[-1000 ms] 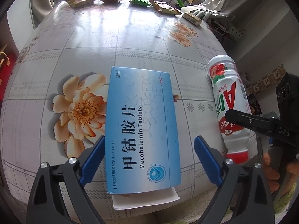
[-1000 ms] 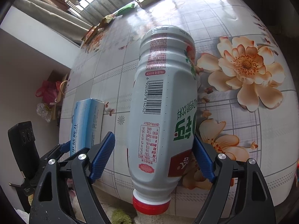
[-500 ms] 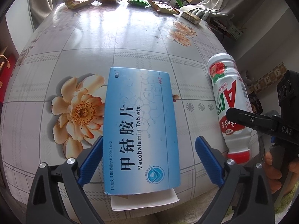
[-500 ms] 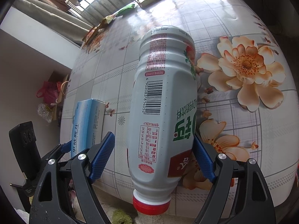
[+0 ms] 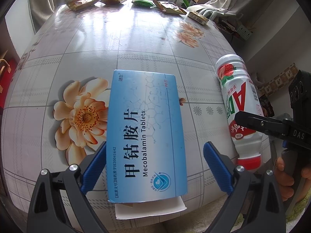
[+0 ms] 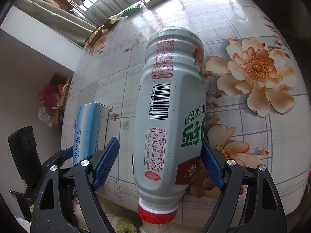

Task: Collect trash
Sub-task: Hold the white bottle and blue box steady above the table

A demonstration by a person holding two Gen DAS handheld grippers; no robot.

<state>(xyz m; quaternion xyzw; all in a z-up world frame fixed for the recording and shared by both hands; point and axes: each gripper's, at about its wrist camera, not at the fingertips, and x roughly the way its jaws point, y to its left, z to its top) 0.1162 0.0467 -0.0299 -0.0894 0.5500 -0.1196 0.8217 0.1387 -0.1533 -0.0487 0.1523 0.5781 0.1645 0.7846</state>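
We see a blue tablet box (image 5: 145,136) lying flat at the near edge of the flowered tabletop (image 5: 136,44), a white leaflet (image 5: 149,207) poking from its near end. Our left claw (image 5: 155,167) stands wide around it, pads apart from its sides. Just beside it to the right lies a white drink bottle (image 6: 171,116), red cap over the edge, between the wide-open pads of our right claw (image 6: 159,165). Snack wrappers (image 5: 167,6) line the far edge.
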